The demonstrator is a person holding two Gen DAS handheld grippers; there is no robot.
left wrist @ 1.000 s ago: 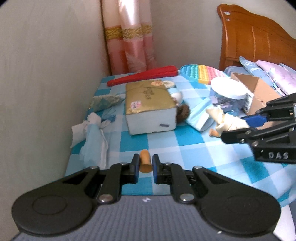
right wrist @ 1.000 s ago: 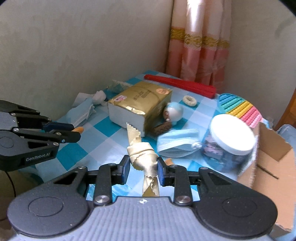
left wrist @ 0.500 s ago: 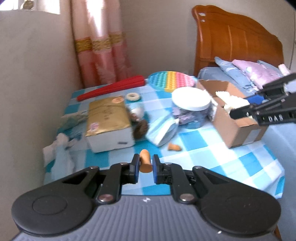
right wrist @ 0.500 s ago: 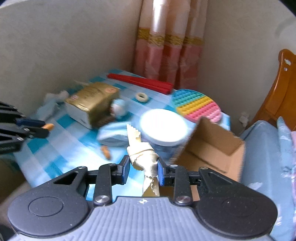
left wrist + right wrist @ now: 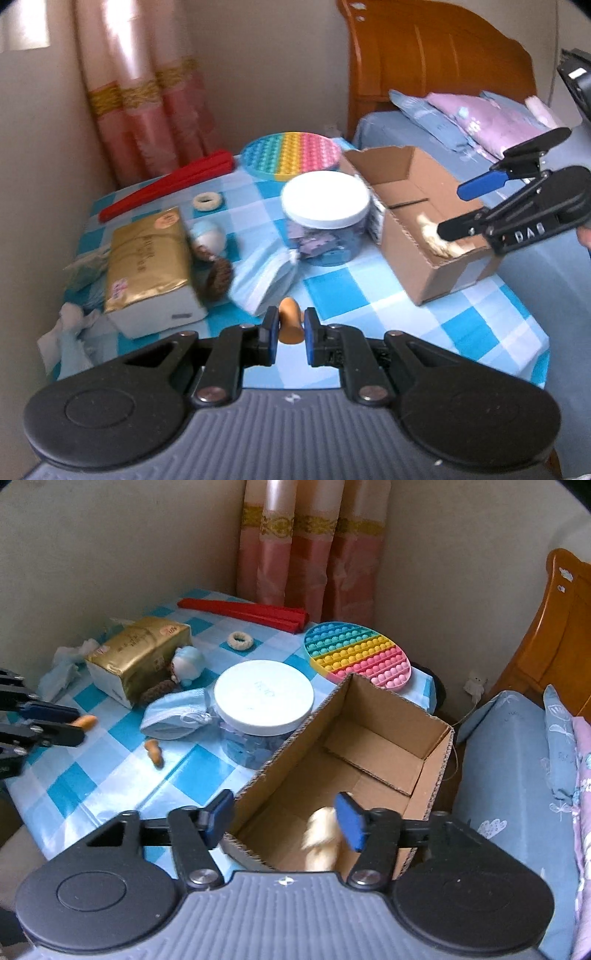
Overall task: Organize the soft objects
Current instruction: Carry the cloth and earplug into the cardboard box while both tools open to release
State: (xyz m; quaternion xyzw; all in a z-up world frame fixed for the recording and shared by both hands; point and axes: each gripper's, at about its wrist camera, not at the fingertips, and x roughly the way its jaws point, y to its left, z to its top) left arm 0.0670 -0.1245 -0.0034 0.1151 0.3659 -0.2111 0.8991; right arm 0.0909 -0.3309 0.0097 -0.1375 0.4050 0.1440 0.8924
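Note:
My left gripper [image 5: 289,332] is shut on a small orange soft piece [image 5: 289,320] above the front of the checked table. My right gripper [image 5: 284,818] is open over the near end of the cardboard box [image 5: 373,738]; a cream knotted cloth piece [image 5: 320,838] is free between its jaws, blurred, inside the box. In the left wrist view the right gripper [image 5: 458,210] is over the box [image 5: 436,254] and the cream piece [image 5: 436,236] lies in it. A second orange piece [image 5: 154,752] lies on the table.
On the blue checked table [image 5: 110,775] are a white-lidded jar [image 5: 264,701], a blue face mask pack [image 5: 173,716], a gold tissue pack [image 5: 136,657], a small blue plush [image 5: 188,662], a rainbow pop mat [image 5: 356,653], a red folded fan [image 5: 243,609]. A bed [image 5: 517,775] is to the right.
My right gripper has moved right over the box and opened, letting go of the cream cloth piece, which is now in the box. My left gripper still holds the orange piece.

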